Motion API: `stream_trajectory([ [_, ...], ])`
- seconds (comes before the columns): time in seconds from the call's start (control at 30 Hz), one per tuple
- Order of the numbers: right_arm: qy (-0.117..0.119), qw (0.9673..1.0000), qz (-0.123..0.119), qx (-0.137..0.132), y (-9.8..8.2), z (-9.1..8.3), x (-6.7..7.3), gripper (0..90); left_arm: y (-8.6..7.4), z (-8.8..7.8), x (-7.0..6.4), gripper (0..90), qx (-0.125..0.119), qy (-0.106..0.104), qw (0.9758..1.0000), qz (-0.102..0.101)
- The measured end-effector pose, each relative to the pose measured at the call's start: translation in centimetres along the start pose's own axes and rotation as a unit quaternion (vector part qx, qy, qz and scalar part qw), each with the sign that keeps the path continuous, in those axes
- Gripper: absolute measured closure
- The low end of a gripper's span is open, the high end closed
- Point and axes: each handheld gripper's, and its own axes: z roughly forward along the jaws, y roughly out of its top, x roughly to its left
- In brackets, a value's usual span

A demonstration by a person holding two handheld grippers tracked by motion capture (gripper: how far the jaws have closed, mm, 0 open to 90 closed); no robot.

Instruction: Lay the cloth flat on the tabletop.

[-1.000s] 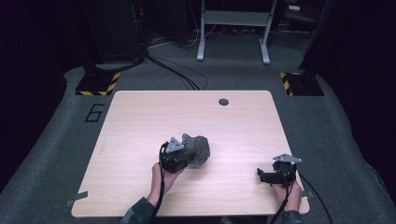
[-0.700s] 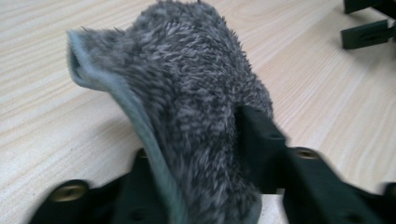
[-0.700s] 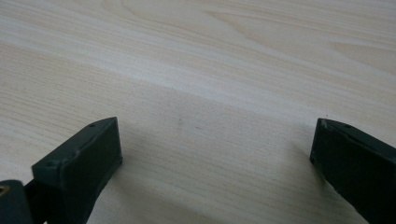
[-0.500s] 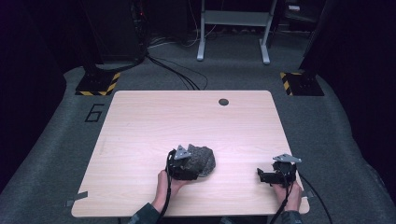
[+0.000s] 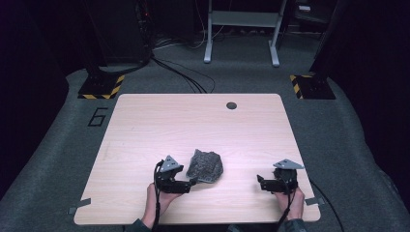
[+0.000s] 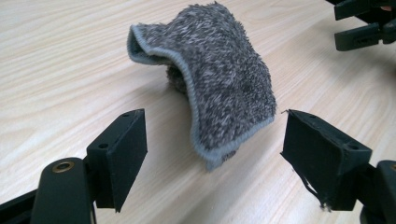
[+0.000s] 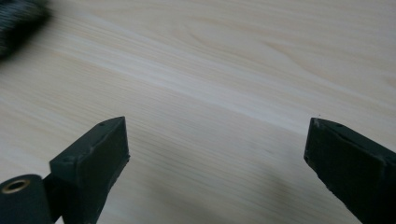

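While the small grey fluffy cloth with its pale stitched hem (image 5: 205, 166) lies bunched on the pale wooden table (image 5: 145, 125) near the person's edge, the high view has the left gripper (image 5: 189, 182) sitting just beside the cloth's near-left corner, and the right gripper (image 5: 261, 182) well apart on the right, over bare wood. Now to the left gripper view: the cloth (image 6: 219, 79) is humped up, one fold arched over a hollow, its hemmed corner drooping toward the camera between the two black jaws. Those jaws have just been opening and stand wide, the pads off the fabric on both sides, so nothing is gripped. Far off at the top right, the other gripper's dark tips peek in. Over to the right gripper view: the right gripper (image 7: 217, 140) has its jaws spread wide over plain table, nothing between them, with a blur of the grey cloth (image 7: 18, 21) at the top left corner. My read: the cloth has been set down and let go, but it is crumpled, so any flattening or folding looks to be ahead.
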Motion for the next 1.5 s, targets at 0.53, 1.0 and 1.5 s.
stream_trajectory([
  [0.53, 0.116, 0.9774, -0.172, -0.042, 4.9, 1.0, 14.8, 25.8, -2.3, -0.2, 1.4, 32.2, 0.013, 0.008, 0.9998, -0.016],
  [1.0, 0.119, 0.9688, -0.217, -0.009, 5.1, 3.9, 18.3, 46.9, -0.6, 1.4, 0.0, 81.8, 0.002, -0.036, 0.9993, 0.009],
  [1.5, 0.143, 0.9749, -0.166, -0.041, 5.5, 3.2, 16.0, 87.8, 0.5, 1.2, -0.1, 46.4, -0.013, -0.028, 0.9995, 0.006],
])
